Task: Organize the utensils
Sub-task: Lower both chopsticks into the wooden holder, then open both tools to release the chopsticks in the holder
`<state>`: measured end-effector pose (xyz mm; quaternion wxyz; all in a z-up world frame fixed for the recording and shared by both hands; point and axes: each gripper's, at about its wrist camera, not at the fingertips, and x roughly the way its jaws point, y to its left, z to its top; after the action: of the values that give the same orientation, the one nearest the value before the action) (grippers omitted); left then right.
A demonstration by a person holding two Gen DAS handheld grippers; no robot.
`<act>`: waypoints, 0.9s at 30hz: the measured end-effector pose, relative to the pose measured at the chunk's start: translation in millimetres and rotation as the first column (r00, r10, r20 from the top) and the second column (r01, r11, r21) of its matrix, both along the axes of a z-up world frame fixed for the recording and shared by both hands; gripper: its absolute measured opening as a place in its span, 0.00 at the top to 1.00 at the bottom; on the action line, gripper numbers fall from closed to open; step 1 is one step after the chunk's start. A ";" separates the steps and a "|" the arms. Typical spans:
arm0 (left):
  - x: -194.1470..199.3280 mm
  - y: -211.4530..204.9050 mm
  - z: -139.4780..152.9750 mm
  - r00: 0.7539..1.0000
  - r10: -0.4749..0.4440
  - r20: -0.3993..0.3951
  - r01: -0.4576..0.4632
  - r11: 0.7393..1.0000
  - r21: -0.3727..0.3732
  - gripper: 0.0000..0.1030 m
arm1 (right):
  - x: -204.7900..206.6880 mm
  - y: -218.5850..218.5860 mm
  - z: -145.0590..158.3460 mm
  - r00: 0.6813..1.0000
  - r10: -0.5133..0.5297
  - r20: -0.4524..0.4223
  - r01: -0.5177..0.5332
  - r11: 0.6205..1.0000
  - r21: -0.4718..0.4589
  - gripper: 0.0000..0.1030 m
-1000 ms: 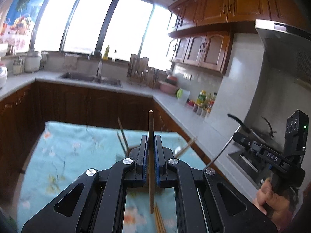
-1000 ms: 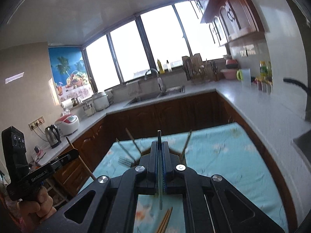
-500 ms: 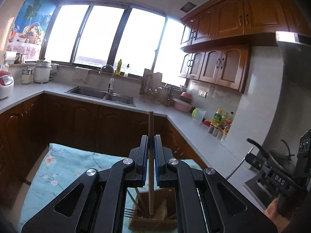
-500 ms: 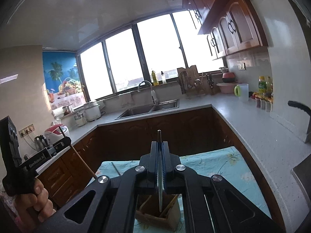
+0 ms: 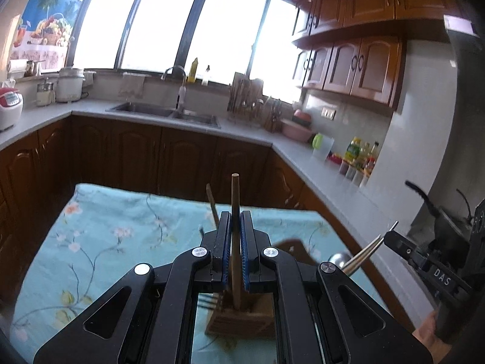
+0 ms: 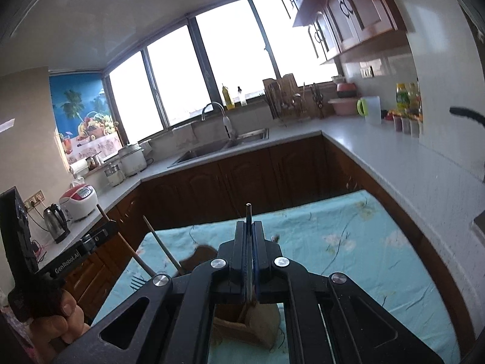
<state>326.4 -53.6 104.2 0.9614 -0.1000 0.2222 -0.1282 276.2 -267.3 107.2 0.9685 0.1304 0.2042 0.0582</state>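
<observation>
My left gripper [image 5: 235, 242] is clamped tight on an upright wooden chopstick [image 5: 235, 200], whose lower end dips into the wooden utensil holder [image 5: 242, 318] standing on the near part of the floral tablecloth [image 5: 106, 242]. My right gripper [image 6: 250, 251] is pinched shut on a thin dark utensil handle [image 6: 248, 212], held upright just above the same holder [image 6: 242, 324]. A fork [image 6: 138, 282] lies on the cloth to the holder's left.

1. Tablecloth [image 5: 115, 242] is light teal with a flower-and-vine print.
2. Holder [image 5: 242, 318] is plain brown wood.
3. Left gripper [image 5: 235, 242] is black with blue pads, and the chopstick [image 5: 235, 200] is tan.
4. Cabinets [image 5: 363, 69] are reddish-brown.
</observation>
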 end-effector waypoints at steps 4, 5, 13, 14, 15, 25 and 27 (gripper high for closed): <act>-0.9 -2.3 -12.9 1.000 0.002 -0.022 -0.002 0.999 0.033 0.95 | 4.2 -0.9 -13.3 0.999 0.002 -0.035 -0.002 1.000 0.003 0.97; -1.5 -1.8 -13.1 1.000 0.000 -0.021 0.000 0.999 0.036 0.95 | 5.5 -0.5 -15.8 0.999 0.003 -0.045 -0.003 1.000 0.002 0.97; 1.0 3.5 -12.9 0.999 -0.008 -0.049 0.009 1.000 0.016 0.94 | 12.3 -5.7 -22.8 0.997 -0.002 -0.078 0.002 1.000 0.010 0.96; 0.8 3.8 -12.8 0.999 -0.009 -0.051 0.010 1.000 0.013 0.94 | 12.4 -5.8 -23.1 0.997 -0.002 -0.078 0.002 1.000 0.007 0.96; 0.8 3.8 -12.8 0.999 -0.009 -0.051 0.010 1.000 0.014 0.94 | 12.4 -6.2 -22.7 0.997 0.000 -0.079 0.001 1.000 0.006 0.96; -5.2 10.9 -2.5 0.998 -0.020 -0.057 0.019 1.000 -0.011 0.68 | 9.5 -10.1 -21.8 0.998 0.008 -0.070 -0.006 0.999 0.039 0.75; -12.7 15.2 3.3 0.999 -0.014 -0.041 0.013 1.000 -0.025 0.64 | 3.6 -12.5 -17.2 0.999 0.009 -0.048 -0.006 0.998 0.058 0.56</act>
<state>313.7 -38.4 107.5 0.9544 -0.1129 0.2409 -0.1351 279.7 -279.8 89.9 0.9588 0.1588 0.2264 0.0646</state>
